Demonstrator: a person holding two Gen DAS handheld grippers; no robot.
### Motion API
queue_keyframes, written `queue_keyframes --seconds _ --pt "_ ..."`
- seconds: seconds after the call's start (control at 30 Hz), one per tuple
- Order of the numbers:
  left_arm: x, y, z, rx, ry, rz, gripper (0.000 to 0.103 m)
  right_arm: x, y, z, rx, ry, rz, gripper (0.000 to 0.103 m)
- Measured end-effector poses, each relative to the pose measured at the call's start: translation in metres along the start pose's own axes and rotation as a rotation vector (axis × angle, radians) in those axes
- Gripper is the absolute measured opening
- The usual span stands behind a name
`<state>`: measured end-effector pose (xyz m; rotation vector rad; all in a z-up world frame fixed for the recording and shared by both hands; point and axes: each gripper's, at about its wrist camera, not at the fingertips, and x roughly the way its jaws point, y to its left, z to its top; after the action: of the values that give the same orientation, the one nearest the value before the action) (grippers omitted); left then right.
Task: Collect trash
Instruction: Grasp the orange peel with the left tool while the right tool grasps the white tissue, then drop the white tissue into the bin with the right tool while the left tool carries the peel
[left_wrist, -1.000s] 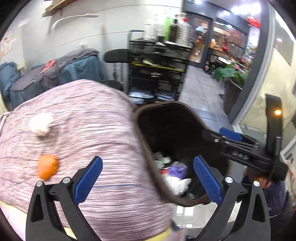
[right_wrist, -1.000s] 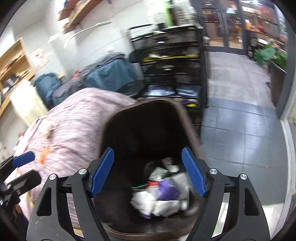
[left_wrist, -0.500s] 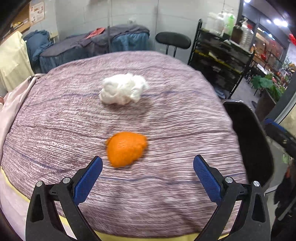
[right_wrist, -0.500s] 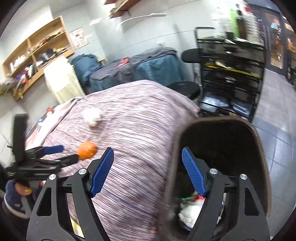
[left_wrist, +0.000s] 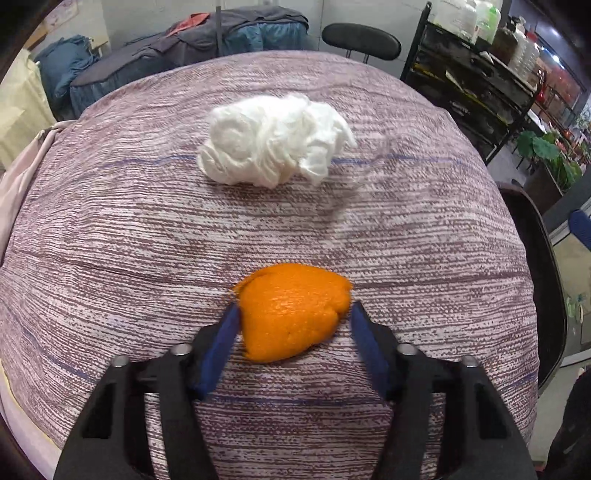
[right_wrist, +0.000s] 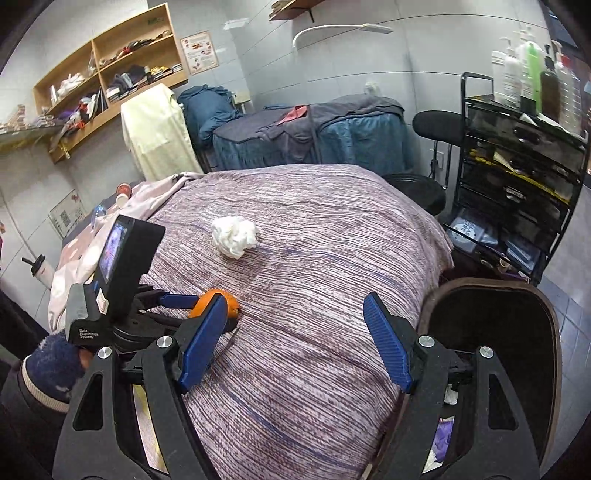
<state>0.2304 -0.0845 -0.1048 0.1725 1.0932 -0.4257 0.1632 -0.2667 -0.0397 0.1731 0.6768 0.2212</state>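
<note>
An orange peel piece (left_wrist: 291, 317) lies on the purple striped bed cover (left_wrist: 147, 240). My left gripper (left_wrist: 293, 314) is down over it. Its jaws are closing with the peel between the blue pads, which stand right at its sides. Farther back on the cover sits a crumpled white tissue wad (left_wrist: 273, 151) (right_wrist: 234, 236). My right gripper (right_wrist: 295, 306) is open and holds nothing, above the bed's near right part. Beside the bed stands the dark brown trash bin (right_wrist: 491, 291), with litter inside. In the right wrist view the peel (right_wrist: 231, 304) shows just past my blue left pad.
A black wire cart (right_wrist: 517, 166) with bottles stands right of the bed, a black stool (right_wrist: 436, 125) next to it. A blue-covered bed (right_wrist: 314, 136) and wooden wall shelves (right_wrist: 110, 66) are behind. A person's dark sleeve (right_wrist: 48, 365) holds the left gripper.
The left gripper swung from over the bin to the bed, dropped onto the orange peel and narrowed its jaws around it. The right gripper turned from the bin toward the bed.
</note>
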Motion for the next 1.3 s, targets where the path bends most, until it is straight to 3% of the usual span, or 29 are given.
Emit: queue_keyframes --seconds 0.07,0.4,0.57,0.7,0.77,0.83,0.93,1.3 --pt "-0.006 0.008 -0.002 -0.035 -0.024 -0.022 0.054 0.009 0.005 0.004 -0.016 0.018 0.012 0.076" --pt "-0.071 0.041 -0.029 -0.155 -0.231 0.034 0.053 0.088 0.051 0.041 -0.159 0.138 0.067 0.076" --pt "-0.076 0.049 -0.030 -0.200 -0.275 0.065 0.053 0.135 0.074 0.058 -0.234 0.236 0.043 0.075" --pt "-0.071 0.054 -0.033 -0.233 -0.277 0.044 0.053 0.164 0.084 0.065 -0.255 0.275 0.020 0.058" --pt "-0.067 0.054 -0.032 -0.241 -0.273 0.041 0.053 0.172 0.084 0.066 -0.252 0.283 0.017 0.034" --pt "-0.063 0.052 -0.032 -0.243 -0.269 0.040 0.053 0.174 0.082 0.065 -0.238 0.282 0.029 0.023" --pt "-0.063 0.054 -0.033 -0.243 -0.267 0.036 0.053 0.164 0.074 0.063 -0.193 0.251 0.057 0.017" --pt "-0.080 0.037 -0.041 -0.226 -0.310 0.017 0.053 0.085 0.047 0.045 -0.076 0.119 0.097 0.017"
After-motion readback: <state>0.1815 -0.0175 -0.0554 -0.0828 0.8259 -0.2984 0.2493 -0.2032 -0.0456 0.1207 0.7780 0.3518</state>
